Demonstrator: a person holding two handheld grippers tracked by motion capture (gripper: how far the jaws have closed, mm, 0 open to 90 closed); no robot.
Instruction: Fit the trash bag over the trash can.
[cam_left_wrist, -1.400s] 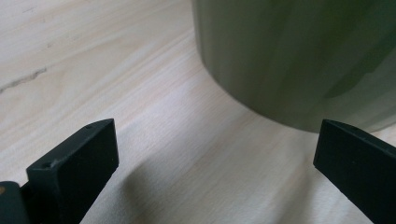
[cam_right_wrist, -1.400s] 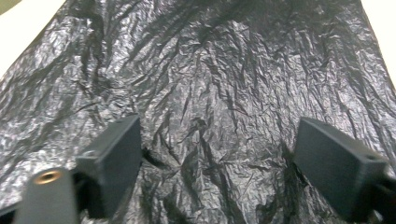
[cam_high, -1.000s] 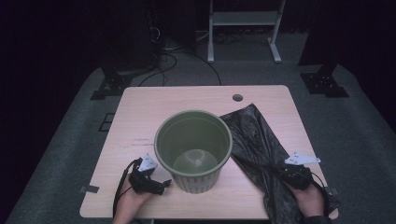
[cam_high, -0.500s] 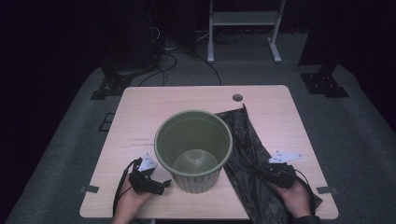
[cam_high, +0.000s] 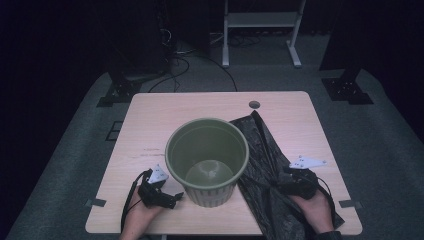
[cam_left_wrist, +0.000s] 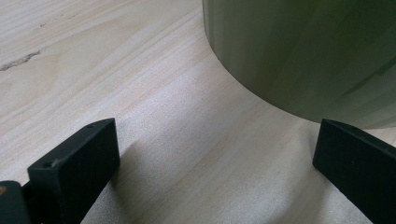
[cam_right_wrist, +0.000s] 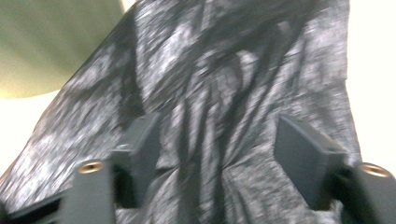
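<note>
An olive-green ribbed bin (cam_high: 207, 160) stands upright and empty at the middle front of the wooden table (cam_high: 200, 107). A crinkled black plastic bag (cam_high: 260, 145) lies flat to its right, touching the bin's side. My right gripper (cam_high: 285, 177) hovers low over the bag's gathered front part. Its jaws have just been opening and now stand open, with bunched folds of the bag (cam_right_wrist: 224, 70) between them (cam_right_wrist: 219, 144) and the pads off the plastic. My left gripper (cam_high: 172, 197) rests open on the table beside the bin's base (cam_left_wrist: 303, 51), nothing between its jaws (cam_left_wrist: 215, 158).
A small round cable hole (cam_high: 254, 104) sits near the table's far edge. The bag's front end hangs over the near table edge by my right hand (cam_high: 315, 210). Beyond the table are a white stand (cam_high: 260, 30), cables and dark equipment on grey carpet.
My right gripper has shifted left toward the bin, drawing the bag into a narrower bunch. The left gripper and the bin have stayed put.
</note>
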